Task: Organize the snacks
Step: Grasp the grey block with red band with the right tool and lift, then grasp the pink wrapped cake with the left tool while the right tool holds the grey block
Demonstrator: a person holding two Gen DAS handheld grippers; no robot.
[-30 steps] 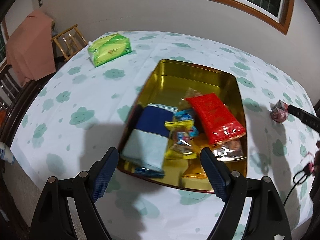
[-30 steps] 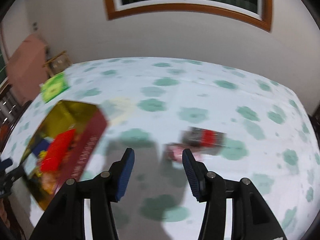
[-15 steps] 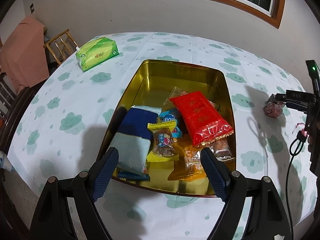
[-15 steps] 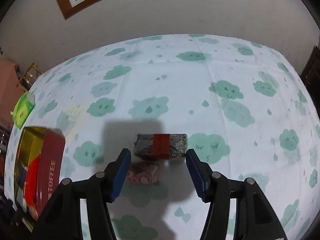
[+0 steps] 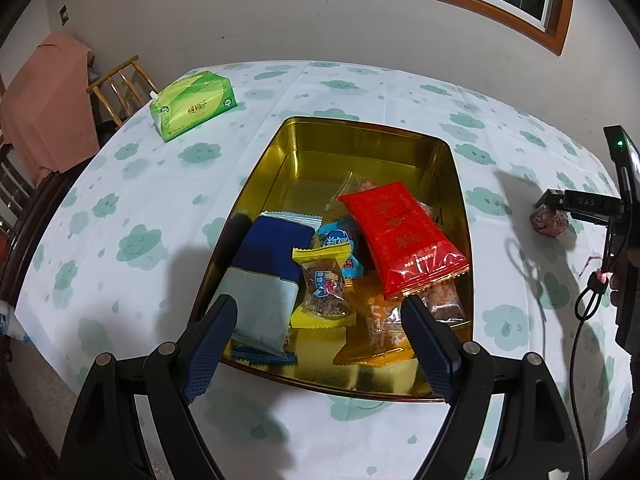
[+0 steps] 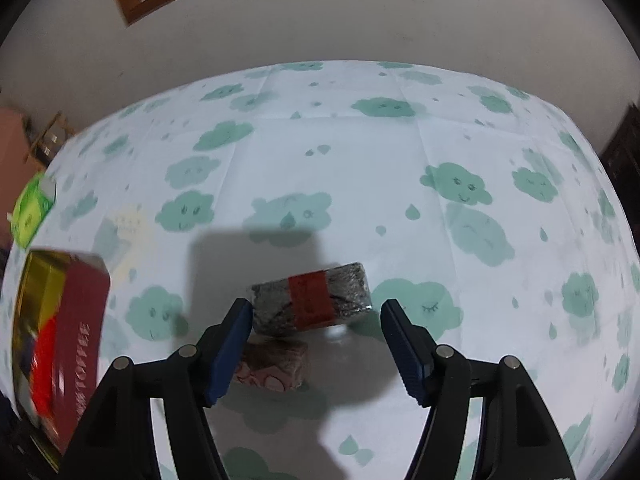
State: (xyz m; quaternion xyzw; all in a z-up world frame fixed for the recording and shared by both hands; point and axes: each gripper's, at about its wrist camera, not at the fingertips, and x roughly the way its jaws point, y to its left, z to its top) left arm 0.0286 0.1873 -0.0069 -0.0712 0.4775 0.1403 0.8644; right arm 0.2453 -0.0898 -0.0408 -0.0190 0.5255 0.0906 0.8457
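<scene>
An open gold tin (image 5: pixel 460 200) with a red outer wall (image 6: pixel 76 320) holds several snacks: a red packet (image 5: pixel 400 236), a blue and pale blue packet (image 5: pixel 268 272), a yellow-edged candy (image 5: pixel 324 284) and orange packets. My left gripper (image 5: pixel 320 308) hovers open over the tin's near edge with nothing between its fingers. In the right wrist view a silver-grey bar with a red band (image 6: pixel 312 300) lies on the tablecloth, and a pink wrapped snack (image 6: pixel 276 364) lies just in front of it. My right gripper (image 6: pixel 316 308) straddles the bar, its jaws opening and its pads not pressing on the bar.
A green tissue pack (image 5: pixel 192 106) lies at the table's far left. A wooden chair (image 5: pixel 116 88) and a pink cloth (image 5: pixel 44 108) stand beyond that edge. The cloud-print tablecloth (image 6: pixel 440 140) stretches bare behind the bar. A black cable (image 5: pixel 588 300) hangs at the right.
My right gripper swung away from the tin, came down over the silver bar and spread its jaws wider. The left gripper stayed over the tin, still open.
</scene>
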